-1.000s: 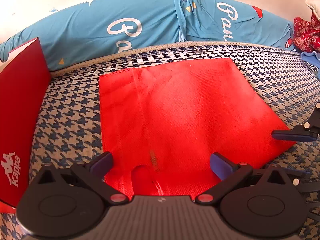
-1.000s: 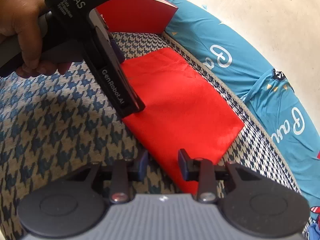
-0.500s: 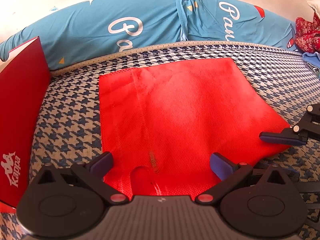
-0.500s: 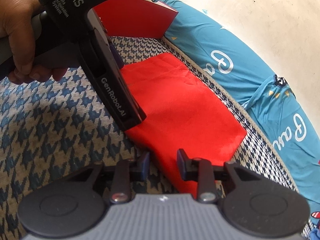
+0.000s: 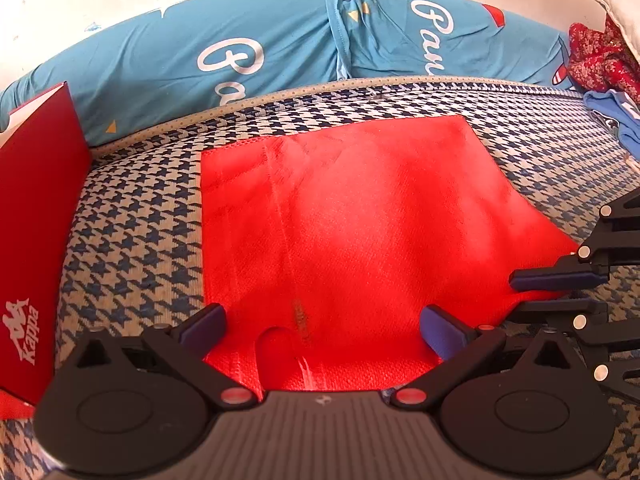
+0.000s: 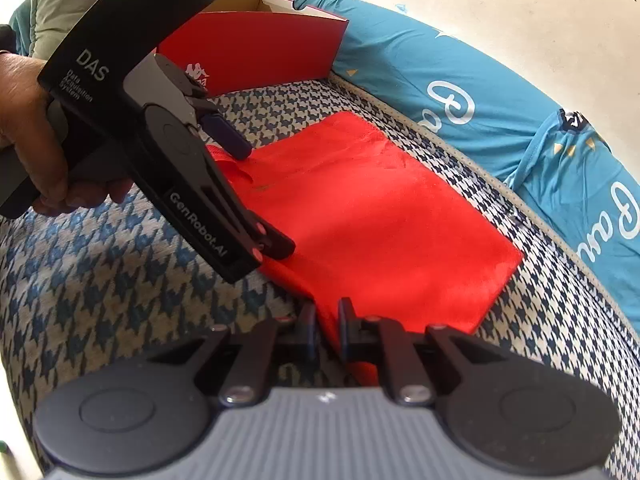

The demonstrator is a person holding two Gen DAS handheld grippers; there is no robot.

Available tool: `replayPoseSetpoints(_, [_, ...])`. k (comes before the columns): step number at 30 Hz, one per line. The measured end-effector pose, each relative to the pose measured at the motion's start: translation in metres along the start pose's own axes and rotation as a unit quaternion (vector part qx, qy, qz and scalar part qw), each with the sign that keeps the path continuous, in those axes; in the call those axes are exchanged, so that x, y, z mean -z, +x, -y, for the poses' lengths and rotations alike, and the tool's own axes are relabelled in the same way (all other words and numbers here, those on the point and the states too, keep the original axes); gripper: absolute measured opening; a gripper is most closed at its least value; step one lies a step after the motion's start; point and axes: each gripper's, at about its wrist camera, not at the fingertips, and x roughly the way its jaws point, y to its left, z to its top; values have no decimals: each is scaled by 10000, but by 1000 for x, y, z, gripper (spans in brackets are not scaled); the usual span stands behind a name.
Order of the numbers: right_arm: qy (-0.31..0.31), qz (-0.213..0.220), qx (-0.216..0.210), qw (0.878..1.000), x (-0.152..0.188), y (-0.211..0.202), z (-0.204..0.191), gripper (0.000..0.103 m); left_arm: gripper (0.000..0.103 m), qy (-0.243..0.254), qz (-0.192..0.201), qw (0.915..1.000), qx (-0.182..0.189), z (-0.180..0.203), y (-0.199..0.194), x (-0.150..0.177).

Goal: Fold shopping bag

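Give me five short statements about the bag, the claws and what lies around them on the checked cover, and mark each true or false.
1. The red bag lies flat on the checked cover. True.
2. The left claw is clamped on the bag. False: its jaws stand wide apart above the bag's near edge.
3. The right claw has a corner of the bag between its jaws. True: they are closing on it.
4. A green box stands beside the bag. False: the box is red, with white Kappa lettering.
5. The long pillow behind the bag is yellow. False: it is blue with white lettering.
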Motion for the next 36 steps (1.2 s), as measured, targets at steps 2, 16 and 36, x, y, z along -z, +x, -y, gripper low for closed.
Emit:
replayPoseSetpoints(2, [41, -37, -90, 9999, 4, -7, 3, 10, 103, 35, -27, 10000, 78, 5, -4, 4])
replayPoseSetpoints(16, [-382, -126, 5, 9992, 46, -60, -21, 11, 103, 170, 220, 9995, 140, 28, -47, 52])
replayPoseSetpoints(36, [-893, 95, 192, 9958, 54, -58, -33, 19, 103, 312, 462, 9971, 525, 19, -42, 54])
